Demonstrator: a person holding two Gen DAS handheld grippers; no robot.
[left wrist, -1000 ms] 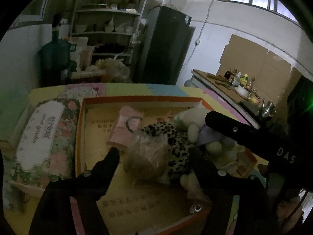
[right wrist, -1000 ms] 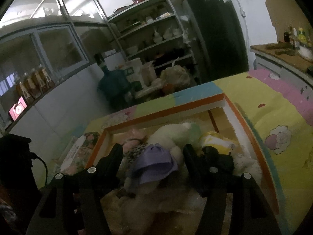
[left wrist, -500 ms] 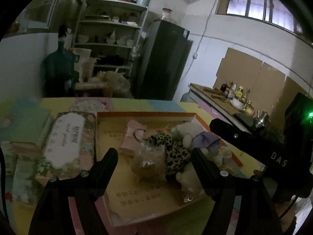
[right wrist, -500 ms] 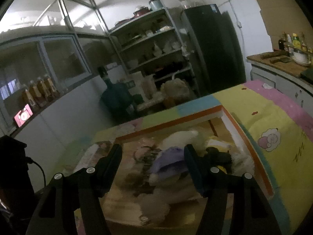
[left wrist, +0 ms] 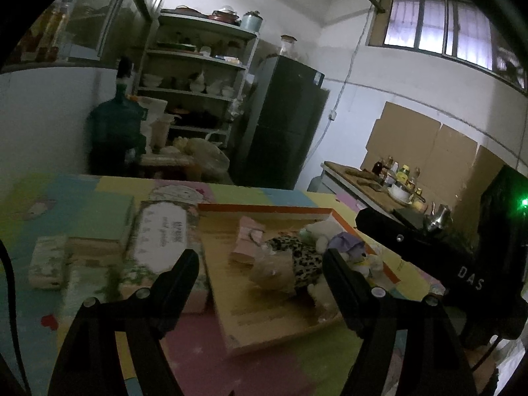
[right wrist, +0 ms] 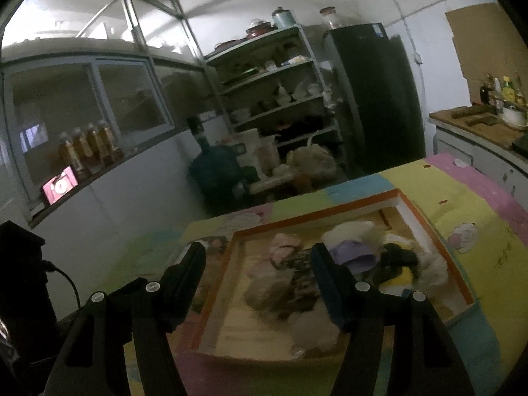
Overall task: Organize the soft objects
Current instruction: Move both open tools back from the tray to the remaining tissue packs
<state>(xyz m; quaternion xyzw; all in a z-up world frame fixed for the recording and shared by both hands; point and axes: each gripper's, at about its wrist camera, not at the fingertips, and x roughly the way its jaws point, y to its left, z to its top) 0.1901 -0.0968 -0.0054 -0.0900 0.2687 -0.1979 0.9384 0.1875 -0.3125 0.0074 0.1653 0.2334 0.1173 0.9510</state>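
Hovering claws [left wrist: 259, 265] gaping, toys inside box rim [left wrist: 264, 209]

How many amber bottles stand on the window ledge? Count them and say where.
4, side by side on the ledge beside the lit screen: leftmost bottle, second, third, rightmost. Blur may hide more.

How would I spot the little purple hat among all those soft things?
Find the shallow orange-rimmed box on the pastel mat. Its toys are heaped toward the right side. The purple hat sits on a pale plush beside the leopard-print toy, the pile's only lilac piece.
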